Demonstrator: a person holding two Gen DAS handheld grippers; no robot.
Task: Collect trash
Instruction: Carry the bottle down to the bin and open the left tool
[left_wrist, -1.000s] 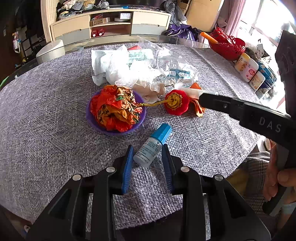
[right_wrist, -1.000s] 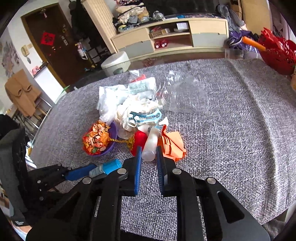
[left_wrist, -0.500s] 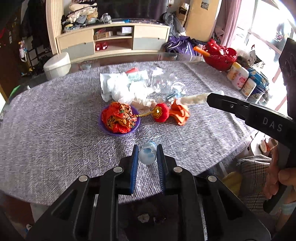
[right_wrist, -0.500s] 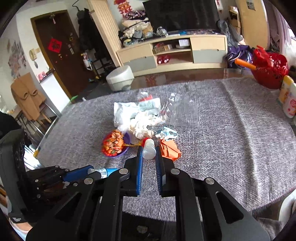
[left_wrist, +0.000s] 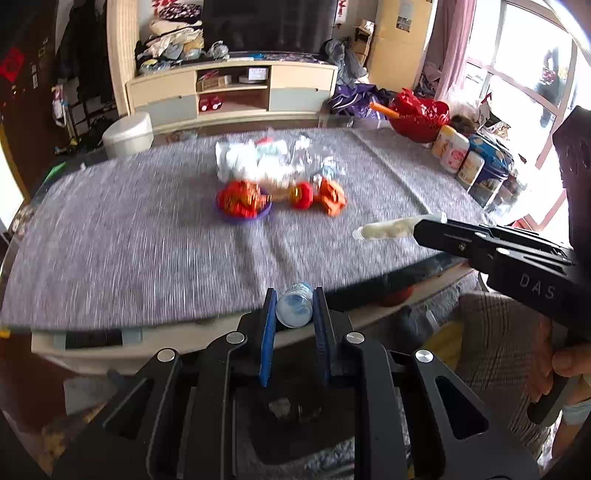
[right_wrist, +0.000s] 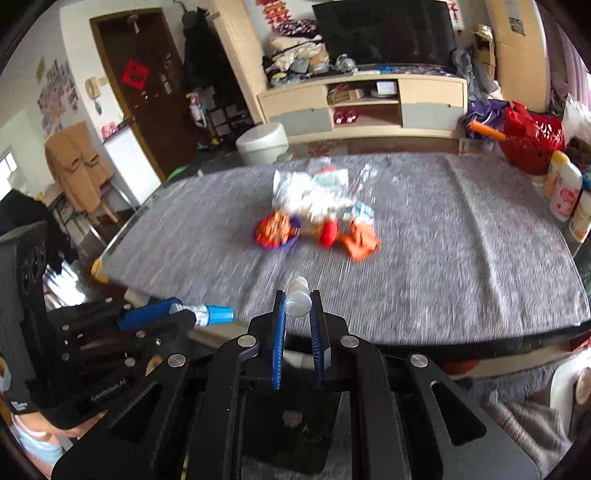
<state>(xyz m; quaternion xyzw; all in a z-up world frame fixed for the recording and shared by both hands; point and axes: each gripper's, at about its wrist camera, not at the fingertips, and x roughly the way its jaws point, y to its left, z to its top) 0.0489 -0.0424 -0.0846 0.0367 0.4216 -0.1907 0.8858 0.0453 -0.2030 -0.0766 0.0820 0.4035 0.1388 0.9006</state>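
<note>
My left gripper (left_wrist: 294, 308) is shut on a small clear bottle with a blue cap (left_wrist: 294, 309), held off the near table edge; it also shows in the right wrist view (right_wrist: 207, 314). My right gripper (right_wrist: 297, 308) is shut on a small white bottle (right_wrist: 297, 301), seen from the left wrist as a whitish tube (left_wrist: 391, 229) above the table's right front. More trash lies mid-table: a purple bowl of orange wrappers (left_wrist: 242, 203), a red ornament (left_wrist: 301, 194), orange paper (left_wrist: 332, 197) and white plastic bags (left_wrist: 266, 162).
A grey cloth covers the table (left_wrist: 129, 240). Bottles and tins (left_wrist: 469, 162) and a red basket (left_wrist: 421, 118) stand at the right edge. A TV cabinet (left_wrist: 232, 96) and a white stool (left_wrist: 127, 134) stand behind. A plaid seat (left_wrist: 495, 332) is at the lower right.
Both grippers have pulled back and up from the trash pile, each carrying its bottle. The left one closed on the blue-capped bottle and lifted it off the cloth.
</note>
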